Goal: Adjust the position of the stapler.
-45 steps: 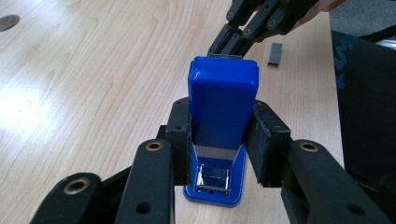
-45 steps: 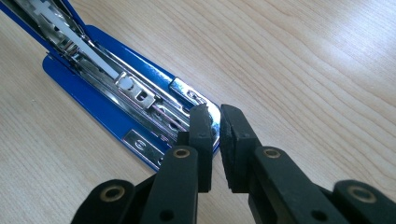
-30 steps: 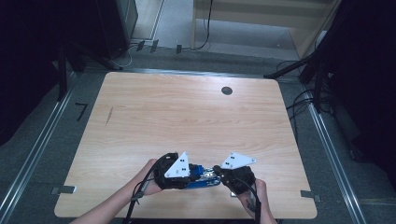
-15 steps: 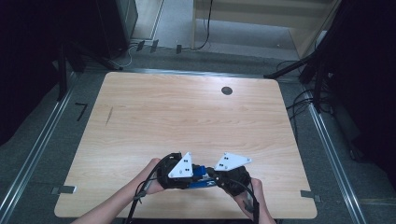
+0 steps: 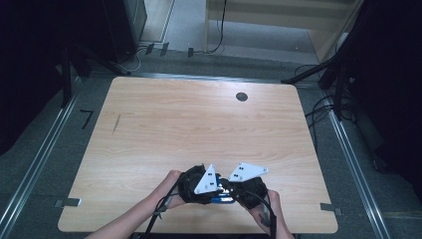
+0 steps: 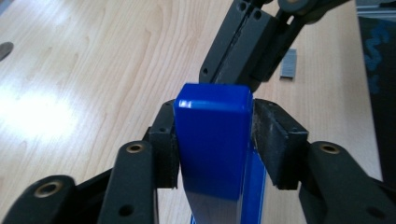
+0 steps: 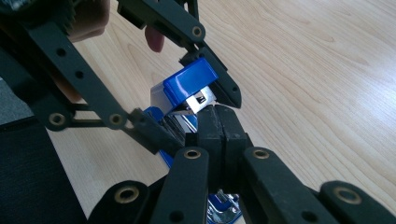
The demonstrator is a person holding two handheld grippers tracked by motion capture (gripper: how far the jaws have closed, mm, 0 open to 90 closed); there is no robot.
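A blue stapler (image 5: 222, 199) lies near the table's front edge, between two hand-held grippers. In the left gripper view my left gripper (image 6: 215, 116) has its pads against both sides of the stapler's raised blue top (image 6: 212, 149). Its jaws have just been opening with the stapler still between them. My right gripper (image 7: 217, 112) is shut, jaws pressed together, and its tips sit at the stapler's bare metal magazine (image 7: 200, 101) under the blue top (image 7: 187, 84). Whether those tips pinch anything is hidden. The right gripper (image 6: 233, 70) also stands just behind the stapler in the left gripper view.
The wooden table (image 5: 199, 124) has a round dark grommet (image 5: 242, 96) at the back. A small grey strip of staples (image 6: 288, 69) lies on the wood beyond the grippers. Both hands work close to the front edge (image 5: 199, 232). Dark floor and cables surround the table.
The left gripper's plate has shifted slightly toward the right gripper, so the two stand closer over the stapler. Less of the blue stapler shows between them.
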